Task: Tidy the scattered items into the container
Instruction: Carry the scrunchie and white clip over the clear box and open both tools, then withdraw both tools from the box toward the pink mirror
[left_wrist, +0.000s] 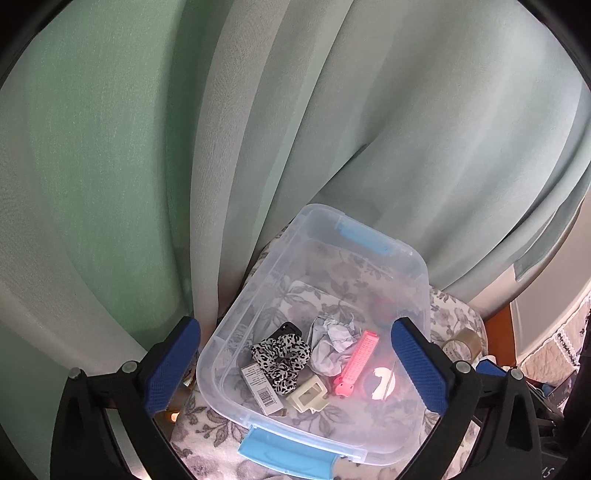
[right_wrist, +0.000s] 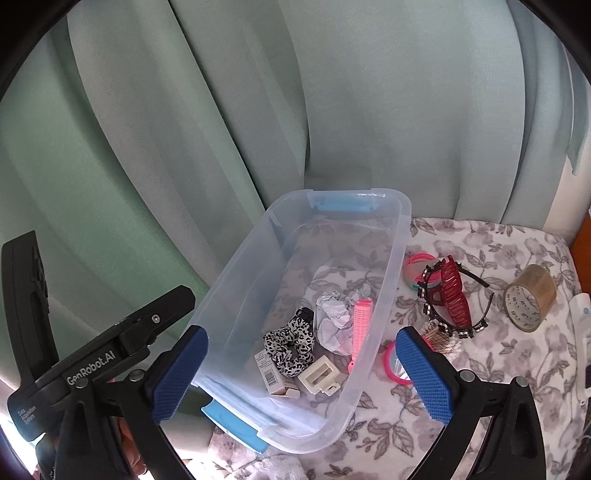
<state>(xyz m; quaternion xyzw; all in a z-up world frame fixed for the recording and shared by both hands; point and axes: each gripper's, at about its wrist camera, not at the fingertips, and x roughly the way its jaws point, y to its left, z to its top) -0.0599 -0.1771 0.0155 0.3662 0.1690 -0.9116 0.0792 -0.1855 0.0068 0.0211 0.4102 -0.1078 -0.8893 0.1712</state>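
Note:
A clear plastic bin (left_wrist: 236, 306) with blue latches stands on a flowered cloth. In it lie a leopard scrunchie (left_wrist: 282, 356), crumpled paper (left_wrist: 330, 345), a pink roller (left_wrist: 356, 360), a cream claw clip (left_wrist: 308, 397) and a small barcoded box (left_wrist: 262, 393). My left gripper (left_wrist: 295, 328) hangs open above these, with nothing between its fingers. My right gripper (right_wrist: 301, 332) is open too, astride the bin's right wall (right_wrist: 388, 266). Outside the bin, to its right, lie a red claw clip (right_wrist: 452, 295), a black flowered headband (right_wrist: 476, 325), pink rings (right_wrist: 417, 258) and a pink mirror (right_wrist: 393, 363).
A brown tape roll (right_wrist: 530, 297) sits at the cloth's right, with a white object (right_wrist: 581, 314) past it at the edge. Green curtains (right_wrist: 332, 110) hang close behind the bin. The left gripper's black body (right_wrist: 110, 354) shows at the right wrist view's left.

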